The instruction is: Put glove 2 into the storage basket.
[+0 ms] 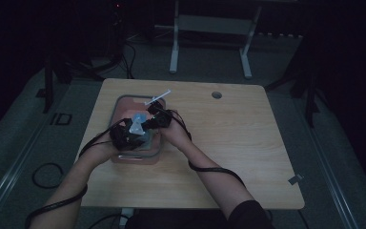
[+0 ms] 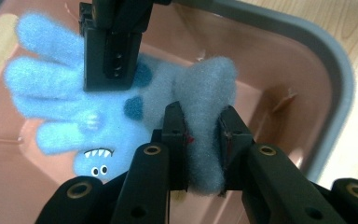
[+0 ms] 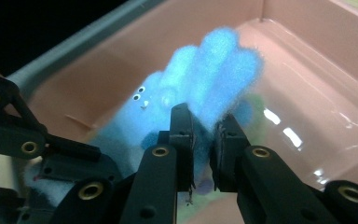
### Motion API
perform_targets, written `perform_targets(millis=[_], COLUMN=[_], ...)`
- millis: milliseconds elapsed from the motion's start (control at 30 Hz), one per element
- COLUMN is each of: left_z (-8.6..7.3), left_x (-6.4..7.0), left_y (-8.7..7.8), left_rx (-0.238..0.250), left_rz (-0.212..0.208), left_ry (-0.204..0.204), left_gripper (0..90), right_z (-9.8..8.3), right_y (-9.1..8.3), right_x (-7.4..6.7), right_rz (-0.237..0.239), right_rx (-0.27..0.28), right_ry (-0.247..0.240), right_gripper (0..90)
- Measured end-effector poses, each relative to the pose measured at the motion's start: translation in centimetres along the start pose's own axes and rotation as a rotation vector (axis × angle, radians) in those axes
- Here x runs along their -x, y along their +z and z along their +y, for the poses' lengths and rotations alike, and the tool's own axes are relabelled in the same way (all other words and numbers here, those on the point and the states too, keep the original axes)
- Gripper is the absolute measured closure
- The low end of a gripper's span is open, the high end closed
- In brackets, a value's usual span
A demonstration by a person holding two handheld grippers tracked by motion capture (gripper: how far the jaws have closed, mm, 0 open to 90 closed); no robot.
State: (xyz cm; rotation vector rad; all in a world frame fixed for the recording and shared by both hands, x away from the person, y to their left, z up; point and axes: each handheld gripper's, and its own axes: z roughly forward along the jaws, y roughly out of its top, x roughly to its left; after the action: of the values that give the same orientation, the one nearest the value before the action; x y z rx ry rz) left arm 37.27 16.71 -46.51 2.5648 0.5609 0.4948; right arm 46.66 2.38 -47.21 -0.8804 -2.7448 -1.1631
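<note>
Both hand-held grippers hold one fluffy blue glove (image 2: 74,107) over a pink tub (image 2: 279,70) on the table (image 1: 228,143). The left hand-held gripper (image 2: 204,140) pinches the glove's cuff end tight between its jaws. The right hand-held gripper (image 3: 204,140) pinches the glove near the finger end, and its jaws are closed on the fluff too. So the glove stretches from one hand-held gripper to the other, long way across, with its fingers sticking out past the right one. A little monster face sits on the glove's side. The tub lies right below both hand-held grippers, so I think the glove only has to go straight down to land inside.
</note>
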Motion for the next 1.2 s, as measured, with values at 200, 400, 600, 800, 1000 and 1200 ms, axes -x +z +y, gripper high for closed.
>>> perform_targets(millis=[200, 400, 600, 800, 1000, 1200], left_z=[0.0, 0.2, 0.3, 0.2, 0.3, 0.1], left_x=[-0.2, -0.6, -0.7, -1.0, -0.8, -0.6], left_y=[1.1, 1.5, 2.1, 2.4, 2.4, 2.0], left_rx=[-0.017, -0.035, -0.053, -0.05, -0.041, -0.018], left_rz=[-0.002, 0.01, -0.005, -0.024, -0.036, -0.037], left_ry=[0.0, -0.007, -0.011, -0.043, -0.077, -0.122], left_gripper=[76.5, 76.5, 76.3, 73.7, 58.7, 46.5], right_z=[-0.1, 0.5, 0.7, 0.6, 0.4, 0.4], right_y=[0.8, 1.6, 2.0, 2.0, 1.2, 0.0], right_x=[0.4, 0.4, 0.7, 1.1, 1.4, 1.5], right_rz=[-0.041, -0.096, -0.092, -0.078, -0.067, -0.048], right_rx=[-0.024, -0.062, -0.086, -0.089, -0.071, -0.04], right_ry=[-0.008, -0.038, -0.019, 0.007, 0.023, 0.031], right_gripper=[80.7, 80.6, 80.1, 74.3, 65.5, 57.5])
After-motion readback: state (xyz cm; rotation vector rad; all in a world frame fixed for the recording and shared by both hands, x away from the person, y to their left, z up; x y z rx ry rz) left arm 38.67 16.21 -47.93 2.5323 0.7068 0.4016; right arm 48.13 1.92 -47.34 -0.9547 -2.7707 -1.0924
